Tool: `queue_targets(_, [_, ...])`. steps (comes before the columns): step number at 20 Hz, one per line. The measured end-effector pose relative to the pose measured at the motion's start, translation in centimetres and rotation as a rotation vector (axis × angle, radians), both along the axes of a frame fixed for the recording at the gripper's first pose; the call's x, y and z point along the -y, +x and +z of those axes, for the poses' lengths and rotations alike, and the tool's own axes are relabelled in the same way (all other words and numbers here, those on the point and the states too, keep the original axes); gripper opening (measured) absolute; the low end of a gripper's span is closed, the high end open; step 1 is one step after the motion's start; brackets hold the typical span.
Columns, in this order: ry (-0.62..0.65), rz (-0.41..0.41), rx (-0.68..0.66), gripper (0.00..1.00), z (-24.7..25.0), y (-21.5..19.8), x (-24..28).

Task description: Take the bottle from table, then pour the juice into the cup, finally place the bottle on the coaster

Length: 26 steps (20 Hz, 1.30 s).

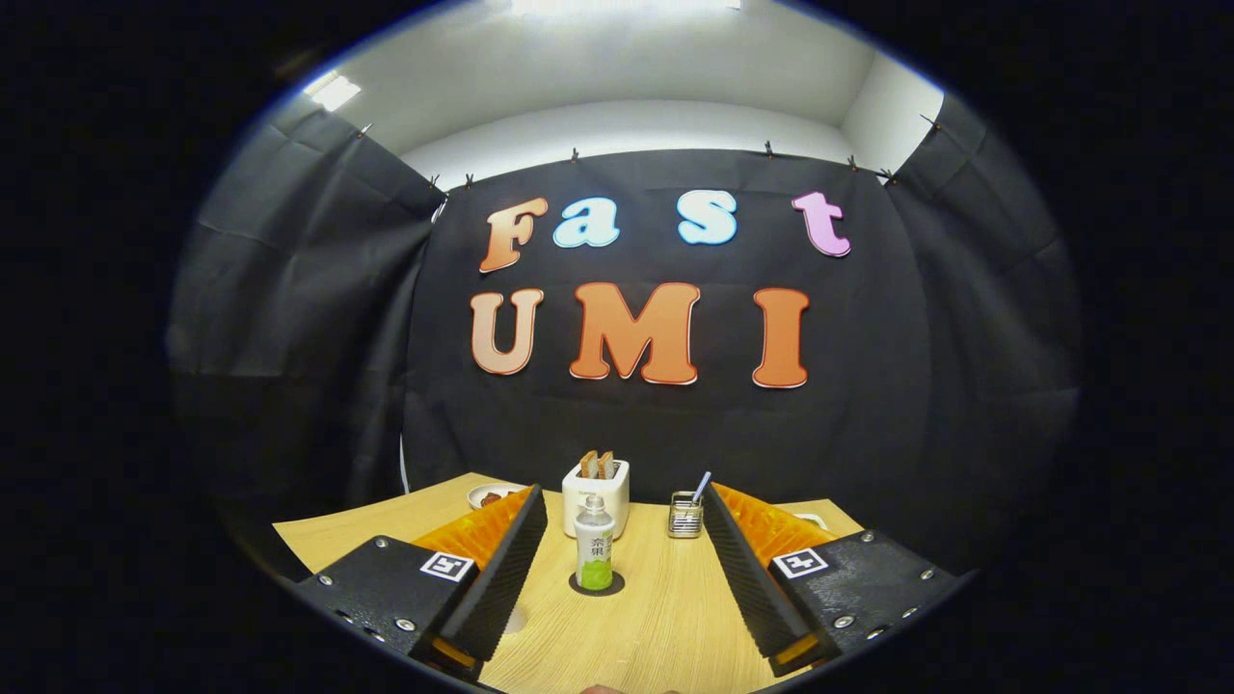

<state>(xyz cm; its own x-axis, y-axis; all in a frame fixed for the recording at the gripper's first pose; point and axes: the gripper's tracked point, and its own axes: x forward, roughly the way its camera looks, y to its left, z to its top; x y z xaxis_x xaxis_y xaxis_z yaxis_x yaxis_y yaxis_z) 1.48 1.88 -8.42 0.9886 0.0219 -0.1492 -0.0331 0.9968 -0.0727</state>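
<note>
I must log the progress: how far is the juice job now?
It looks finished, or not yet begun. The bottle stands upright on the dark coaster, ahead of the gripper, whose fingers are spread wide and touch nothing. Nothing is in hand. I see no cup, so whether pouring happened cannot be judged.

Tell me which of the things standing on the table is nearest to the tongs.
The juice bottle, upright on a dark coaster, between the open tongs. The toaster with toast and the small wire holder stand farther back.

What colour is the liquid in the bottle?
Green, low in the bottle, seen in the gripper view; fingers open.
</note>
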Motion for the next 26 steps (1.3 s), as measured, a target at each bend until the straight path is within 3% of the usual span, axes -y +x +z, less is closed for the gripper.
queue_targets(6, [-0.015,-0.057,0.015,0.97,1.8,-2.0,0.6])
queue_targets(13, [0.047,-0.040,-0.023,0.97,0.5,-3.2,-0.5])
queue_targets(26, [-0.004,-0.032,0.143,0.96,5.5,-7.9,-2.3])
